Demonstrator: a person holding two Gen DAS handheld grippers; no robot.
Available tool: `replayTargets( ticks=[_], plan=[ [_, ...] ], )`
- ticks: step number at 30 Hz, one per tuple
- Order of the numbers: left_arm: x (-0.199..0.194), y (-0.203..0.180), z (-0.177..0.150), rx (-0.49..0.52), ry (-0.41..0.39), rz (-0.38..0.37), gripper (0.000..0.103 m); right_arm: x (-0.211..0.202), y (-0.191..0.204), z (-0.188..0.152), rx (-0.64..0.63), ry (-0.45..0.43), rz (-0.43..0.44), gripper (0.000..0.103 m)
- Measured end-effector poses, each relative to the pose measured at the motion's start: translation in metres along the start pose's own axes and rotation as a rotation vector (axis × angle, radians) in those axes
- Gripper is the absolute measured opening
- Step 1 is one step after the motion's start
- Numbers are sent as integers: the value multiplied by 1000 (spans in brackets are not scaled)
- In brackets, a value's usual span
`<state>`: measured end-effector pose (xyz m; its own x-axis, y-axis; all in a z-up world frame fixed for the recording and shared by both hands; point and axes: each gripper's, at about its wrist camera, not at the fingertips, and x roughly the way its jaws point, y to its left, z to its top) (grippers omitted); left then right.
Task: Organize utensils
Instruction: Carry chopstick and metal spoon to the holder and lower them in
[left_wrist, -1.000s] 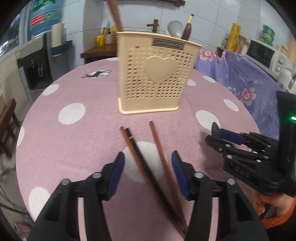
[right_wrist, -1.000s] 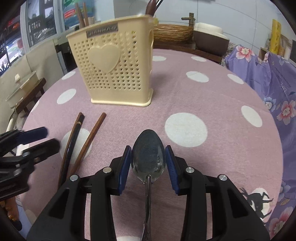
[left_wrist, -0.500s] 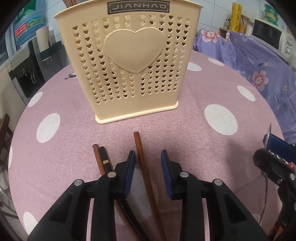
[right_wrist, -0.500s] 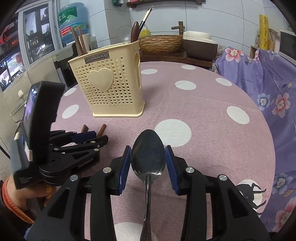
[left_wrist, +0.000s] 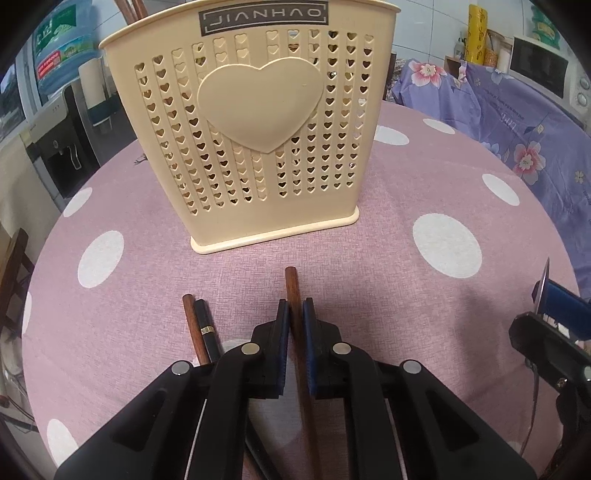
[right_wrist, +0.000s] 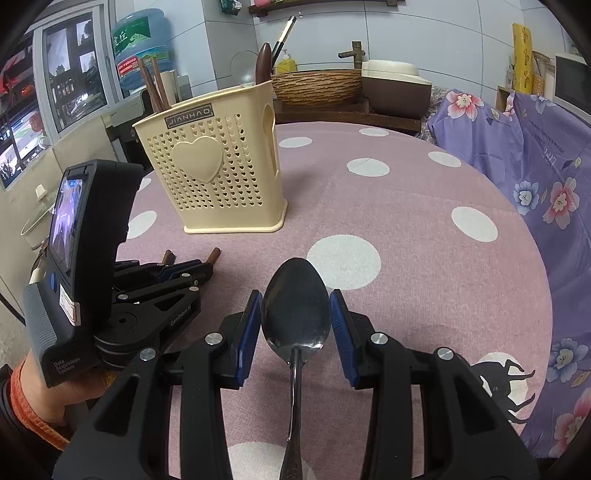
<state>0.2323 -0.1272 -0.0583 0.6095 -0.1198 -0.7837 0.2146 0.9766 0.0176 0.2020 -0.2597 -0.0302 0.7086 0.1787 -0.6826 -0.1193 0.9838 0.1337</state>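
A cream perforated utensil holder (left_wrist: 258, 136) with a heart stands on the pink dotted table; it also shows in the right wrist view (right_wrist: 218, 177), with chopsticks and a spoon inside. My left gripper (left_wrist: 295, 314) is shut on a brown chopstick (left_wrist: 293, 291) lying on the table. A second brown chopstick (left_wrist: 192, 325) and a black chopstick (left_wrist: 206, 328) lie just left of it. My right gripper (right_wrist: 295, 314) is shut on a metal spoon (right_wrist: 295, 314), bowl forward, held above the table. The left gripper also shows in the right wrist view (right_wrist: 173, 275).
The round table (left_wrist: 406, 221) has a pink cloth with white dots. A purple floral cloth (right_wrist: 535, 155) covers furniture to the right. A wicker basket (right_wrist: 317, 86) and a brown box sit behind the table. The right gripper shows at the left wrist view's right edge (left_wrist: 546, 325).
My left gripper has moved forward toward the holder and closed on the right-hand brown chopstick. The right gripper has kept the spoon and pulled back a little.
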Motion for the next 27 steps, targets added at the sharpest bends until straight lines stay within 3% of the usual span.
replayTargets(
  ticks=[9, 19, 27],
  plan=[
    [-56, 19, 11, -76, -127, -96, 8, -13, -2, 4, 20, -18, 17, 38],
    [-167, 66, 15, -146, -377, -150, 8, -47, 9, 21, 9, -68, 65, 38],
    [-188, 85, 20, -180, -427, -169, 8, -66, 25, 35, -20, -100, 84, 38]
  ],
)
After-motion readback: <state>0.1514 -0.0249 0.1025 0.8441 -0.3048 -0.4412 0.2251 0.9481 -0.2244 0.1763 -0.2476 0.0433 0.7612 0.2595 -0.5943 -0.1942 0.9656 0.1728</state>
